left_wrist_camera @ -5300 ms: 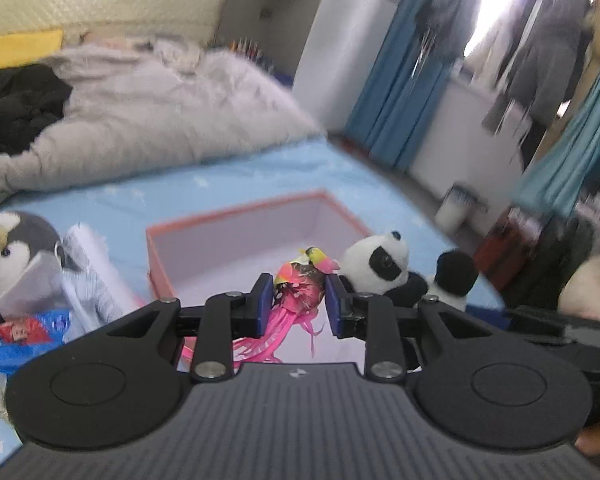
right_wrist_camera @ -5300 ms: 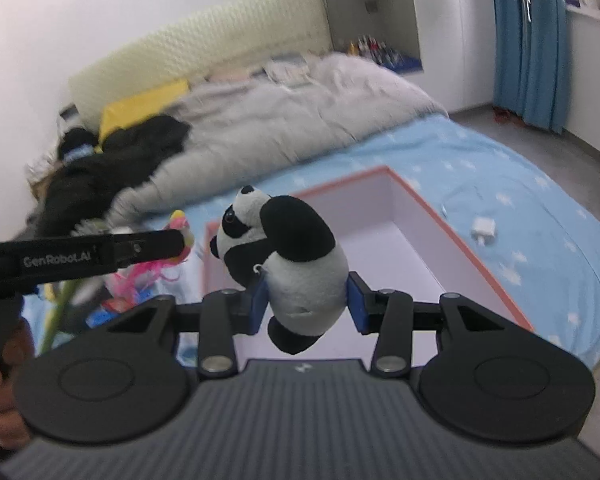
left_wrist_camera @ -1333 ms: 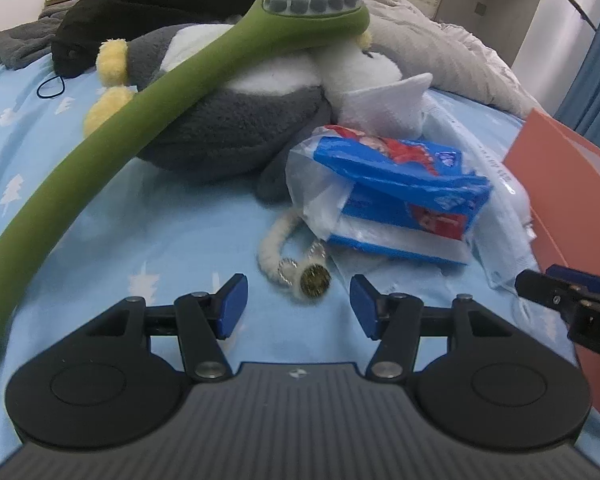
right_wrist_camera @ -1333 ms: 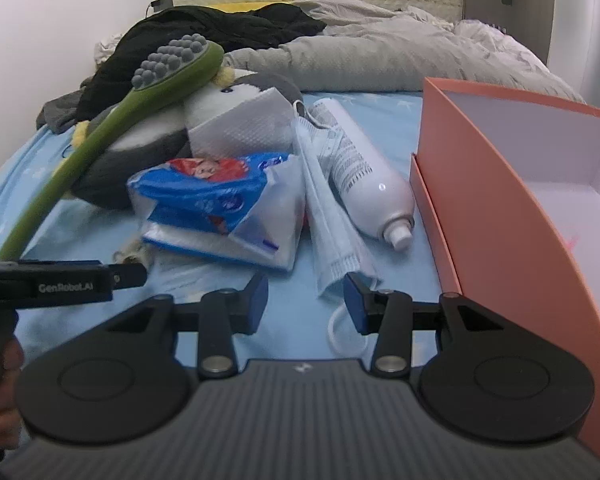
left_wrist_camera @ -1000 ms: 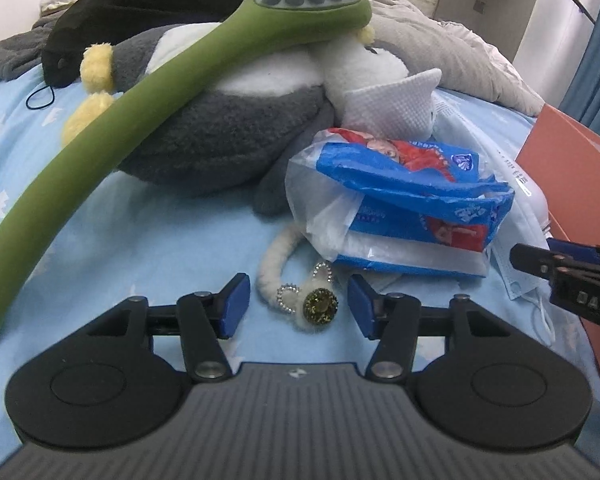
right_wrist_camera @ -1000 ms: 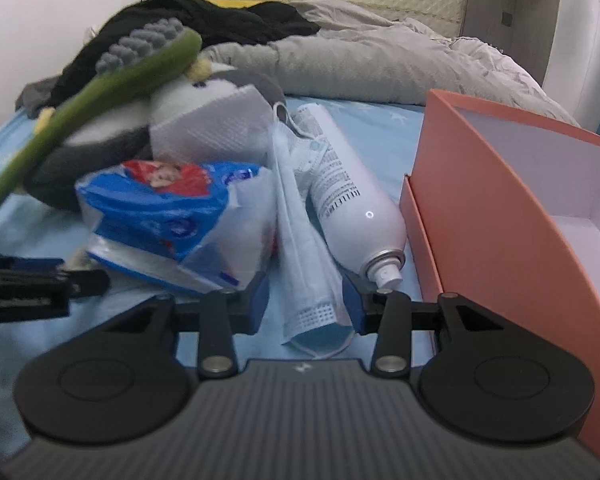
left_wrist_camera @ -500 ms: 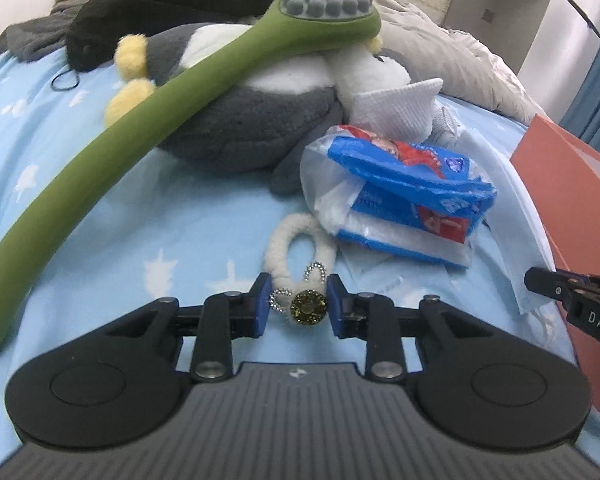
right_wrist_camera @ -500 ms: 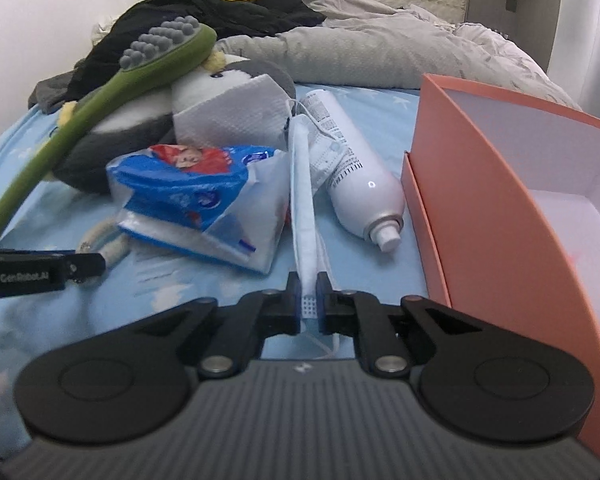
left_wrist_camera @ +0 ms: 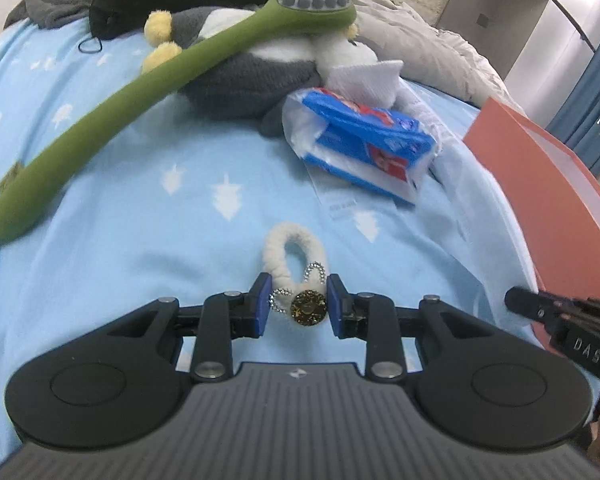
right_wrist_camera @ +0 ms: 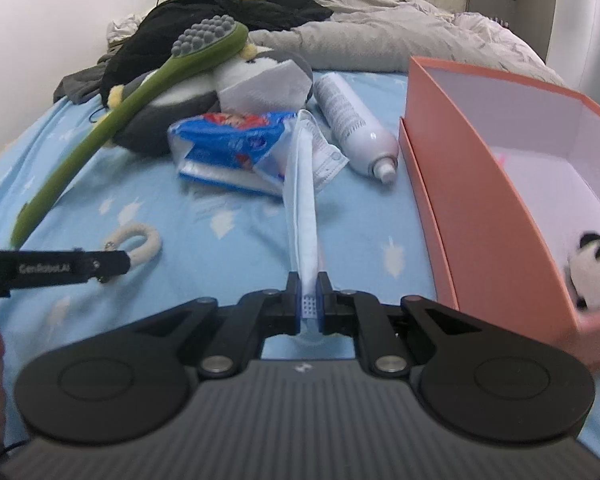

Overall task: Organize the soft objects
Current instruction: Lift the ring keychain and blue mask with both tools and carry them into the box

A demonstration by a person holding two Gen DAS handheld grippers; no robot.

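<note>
My left gripper (left_wrist_camera: pixel 299 304) is shut on a fluffy white hair tie (left_wrist_camera: pixel 296 256) with a gold ornament, held above the blue sheet; it also shows in the right wrist view (right_wrist_camera: pixel 138 242). My right gripper (right_wrist_camera: pixel 308 298) is shut on a light blue face mask (right_wrist_camera: pixel 302 196) that stretches away from the fingers over the bed. The orange box (right_wrist_camera: pixel 496 208) stands at the right, with a panda plush (right_wrist_camera: pixel 592 268) inside. A grey penguin plush (left_wrist_camera: pixel 244 68) lies at the back, under a green brush.
A long green massage brush (left_wrist_camera: pixel 140 92) lies across the penguin. A blue tissue pack in plastic (left_wrist_camera: pixel 364 144) and a white spray bottle (right_wrist_camera: pixel 352 120) lie mid-bed. A grey duvet (right_wrist_camera: pixel 380 40) and black clothes (right_wrist_camera: pixel 228 20) are piled at the head.
Both grippers have lifted and drawn back from the pile. The hair tie has risen with the left gripper and the mask has been pulled out of the pile by the right gripper.
</note>
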